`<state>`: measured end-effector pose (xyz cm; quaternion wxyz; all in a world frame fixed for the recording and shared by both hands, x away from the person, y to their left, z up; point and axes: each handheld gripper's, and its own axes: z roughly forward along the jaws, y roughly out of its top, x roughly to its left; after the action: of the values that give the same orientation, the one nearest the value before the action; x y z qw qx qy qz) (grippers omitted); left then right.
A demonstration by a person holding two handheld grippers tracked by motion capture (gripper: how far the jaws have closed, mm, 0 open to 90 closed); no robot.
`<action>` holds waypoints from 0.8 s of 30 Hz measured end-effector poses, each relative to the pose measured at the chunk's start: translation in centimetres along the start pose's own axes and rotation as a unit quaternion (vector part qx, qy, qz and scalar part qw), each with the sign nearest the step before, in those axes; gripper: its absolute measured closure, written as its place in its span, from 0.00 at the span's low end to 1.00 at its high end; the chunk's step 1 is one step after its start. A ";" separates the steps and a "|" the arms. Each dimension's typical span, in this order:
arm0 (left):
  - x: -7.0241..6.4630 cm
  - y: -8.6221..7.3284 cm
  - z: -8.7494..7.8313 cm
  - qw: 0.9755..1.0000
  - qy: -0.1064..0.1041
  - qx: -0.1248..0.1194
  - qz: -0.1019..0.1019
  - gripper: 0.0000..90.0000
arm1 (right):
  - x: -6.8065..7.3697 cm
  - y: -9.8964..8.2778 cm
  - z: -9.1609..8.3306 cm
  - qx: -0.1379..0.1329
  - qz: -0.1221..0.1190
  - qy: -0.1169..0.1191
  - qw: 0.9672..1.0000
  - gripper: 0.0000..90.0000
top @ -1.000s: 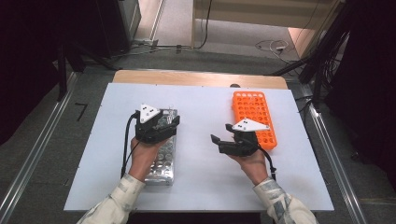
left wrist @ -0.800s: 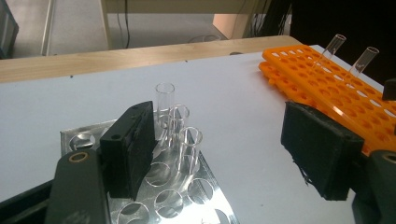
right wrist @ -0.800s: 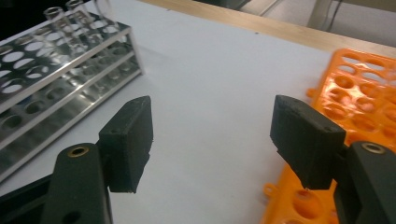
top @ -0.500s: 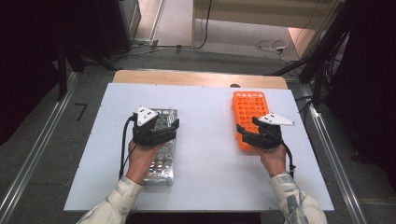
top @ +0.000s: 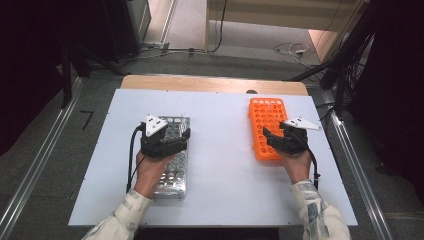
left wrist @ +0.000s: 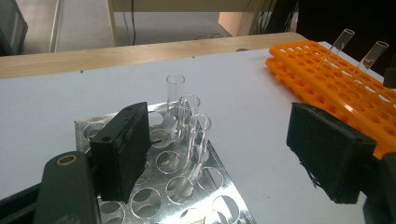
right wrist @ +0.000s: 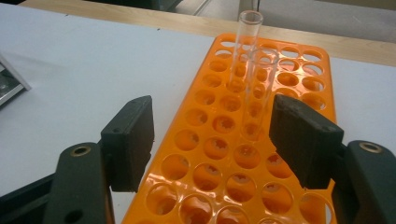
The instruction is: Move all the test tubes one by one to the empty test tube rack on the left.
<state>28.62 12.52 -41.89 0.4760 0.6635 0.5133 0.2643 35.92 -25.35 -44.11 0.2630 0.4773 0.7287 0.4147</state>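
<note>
Hovering over the metal tube rack (top: 172, 165), left gripper (left wrist: 224, 154) with jaws just opened wide, nothing between them, three glass test tubes (left wrist: 189, 126) upright just ahead. Poised above the orange tube rack (right wrist: 224, 154) at the table's (top: 220, 150) right, right gripper (right wrist: 212, 140) gaping, two glass tubes (right wrist: 252, 79) standing ahead, untouched.

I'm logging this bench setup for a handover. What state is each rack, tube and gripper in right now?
metal rack: flat on the table, most holes unfilled.
clear tubes: three, upright in the metal rack, nothing seen in them.
orange rack: flat on the table, mostly unfilled.
orange rack's tubes: two, upright, unheld.
left gripper: open, jaws just opened further, gripping nothing.
right gripper: open above the orange rack, gripping nothing.
</note>
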 end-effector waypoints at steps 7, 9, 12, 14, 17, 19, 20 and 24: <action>-0.1 0.0 0.1 1.000 -0.001 0.000 0.002 0.24 | -0.6 -0.1 1.1 0.001 0.002 -0.020 1.000 0.38; -0.2 0.0 0.1 1.000 -0.002 0.000 0.003 0.24 | -0.7 0.0 1.5 0.001 0.000 -0.024 1.000 0.42; -0.2 -0.1 0.2 1.000 -0.002 0.002 0.005 0.24 | -1.1 0.0 1.9 0.002 0.003 -0.033 0.999 0.47; -0.3 -0.1 0.2 1.000 -0.003 0.001 0.004 0.24 | -1.5 0.1 2.3 0.010 0.006 -0.040 0.999 0.49; -0.3 -0.1 0.3 1.000 -0.002 0.002 0.004 0.24 | -2.0 0.3 2.7 0.015 0.016 -0.039 0.999 0.52; -0.3 -0.2 0.3 1.000 -0.002 0.004 0.005 0.24 | -2.2 0.3 2.9 0.019 0.012 -0.040 0.999 0.55; -0.3 -0.2 0.4 1.000 -0.002 0.005 0.006 0.24 | -2.2 0.4 3.0 0.021 0.012 -0.039 0.999 0.55; -0.3 -0.2 0.4 1.000 -0.002 0.006 0.007 0.24 | -2.2 0.6 3.2 0.024 0.007 -0.041 0.999 0.61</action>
<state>28.75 12.06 -42.21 0.4712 0.6702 0.5096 0.2630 39.56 -26.11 -45.31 0.2779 0.5052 0.7236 0.3793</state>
